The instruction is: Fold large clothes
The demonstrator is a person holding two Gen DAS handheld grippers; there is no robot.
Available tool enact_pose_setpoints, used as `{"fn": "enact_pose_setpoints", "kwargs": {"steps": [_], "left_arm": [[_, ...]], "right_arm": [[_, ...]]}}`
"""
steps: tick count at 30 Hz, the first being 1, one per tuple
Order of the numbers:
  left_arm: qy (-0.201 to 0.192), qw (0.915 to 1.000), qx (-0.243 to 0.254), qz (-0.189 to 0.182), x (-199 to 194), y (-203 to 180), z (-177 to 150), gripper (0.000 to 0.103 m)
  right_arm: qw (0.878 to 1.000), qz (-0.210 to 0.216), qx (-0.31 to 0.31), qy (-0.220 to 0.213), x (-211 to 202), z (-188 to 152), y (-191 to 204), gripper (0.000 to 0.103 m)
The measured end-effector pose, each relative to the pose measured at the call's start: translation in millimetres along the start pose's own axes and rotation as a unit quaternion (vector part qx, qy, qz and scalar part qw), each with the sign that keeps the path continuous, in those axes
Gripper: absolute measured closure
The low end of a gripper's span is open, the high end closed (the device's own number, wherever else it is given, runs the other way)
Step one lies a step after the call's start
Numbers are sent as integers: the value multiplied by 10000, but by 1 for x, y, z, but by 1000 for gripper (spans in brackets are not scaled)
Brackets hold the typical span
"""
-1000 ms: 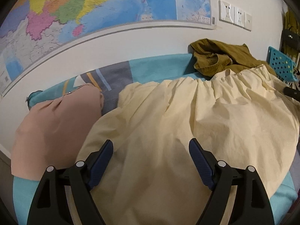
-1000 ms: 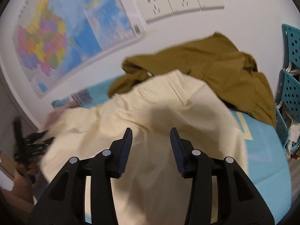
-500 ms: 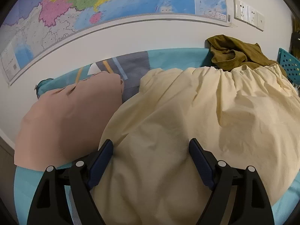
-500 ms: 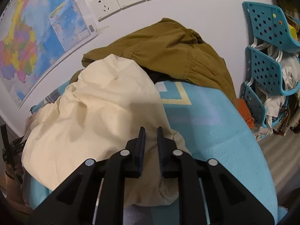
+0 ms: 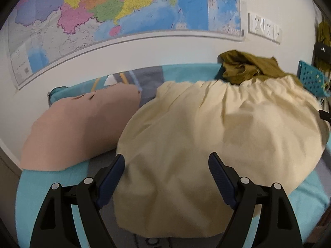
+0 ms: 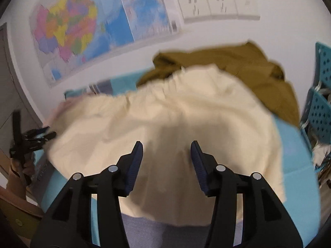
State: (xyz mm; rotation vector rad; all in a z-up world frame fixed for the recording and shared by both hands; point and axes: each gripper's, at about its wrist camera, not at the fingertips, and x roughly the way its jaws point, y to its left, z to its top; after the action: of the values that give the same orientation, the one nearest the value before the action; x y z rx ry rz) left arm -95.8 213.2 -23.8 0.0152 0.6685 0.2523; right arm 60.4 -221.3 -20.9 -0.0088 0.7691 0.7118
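The left gripper (image 5: pixel 166 172) is standing with its jaws spread wide above the near part of the cream garment (image 5: pixel 206 144), its pads pressing on nothing; cloth is lying below and between the two fingers, which suggests a hand poised to smooth or to take a fresh hold rather than to carry. To the left of this tool the pink garment (image 5: pixel 78 128) is lying flat on the teal bed cover (image 5: pixel 31 188), apparently set aside so that the working area stays free. Ahead of the tool, under the wall map (image 5: pixel 124 10), the gathered waistband edge of the cream garment is running toward the olive garment (image 5: pixel 250 68), heaped beyond it on the right. In the right wrist view the right gripper (image 6: pixel 166 149) is opening its jaws over the same cream cloth (image 6: pixel 165 124), with fabric beneath the gap but nothing pinched, consistent with a released fold. Compared with half a second earlier, when these jaws were nearly pressed together at the hem, they are now parting, and the view is blurring as it swings toward the garment's middle; the left tool's view is showing the cream mass shifted rightward and more bunched.
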Motion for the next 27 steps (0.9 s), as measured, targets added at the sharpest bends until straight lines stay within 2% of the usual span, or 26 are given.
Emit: {"fn": "enact_pose_setpoints", "kwargs": {"steps": [1,3,8,12,17,20,24,27], "left_arm": [[76,10000,28,47,4,1,-3,23],[158,9999,-38,26,8,2,-5,23],[233,9996,-157,53,13,4,-6,22],[233,9995,-182,93,10,1,-6,22],[228,9995,-146,132,8,-2,-7,22],[256,9994,-192,114,9,-2,-8,22],[294,9992,-251,102,10,-1,-9,22],[304,9991,-266,124,9,-2,-10,22]], "right_arm": [[9998,-102,48,149,11,-3,-3,56],[9994,-27,245,256,21,-7,-8,56],[9995,-150,256,143,13,-4,2,52],[9998,-115,-59,-173,-6,4,25,45],[9961,379,-763,-222,-7,8,74,44],[9916,739,-1062,-29,10,4,102,44],[9881,666,-1305,473,47,-8,119,42],[9890,694,-1187,549,55,-11,117,41]]}}
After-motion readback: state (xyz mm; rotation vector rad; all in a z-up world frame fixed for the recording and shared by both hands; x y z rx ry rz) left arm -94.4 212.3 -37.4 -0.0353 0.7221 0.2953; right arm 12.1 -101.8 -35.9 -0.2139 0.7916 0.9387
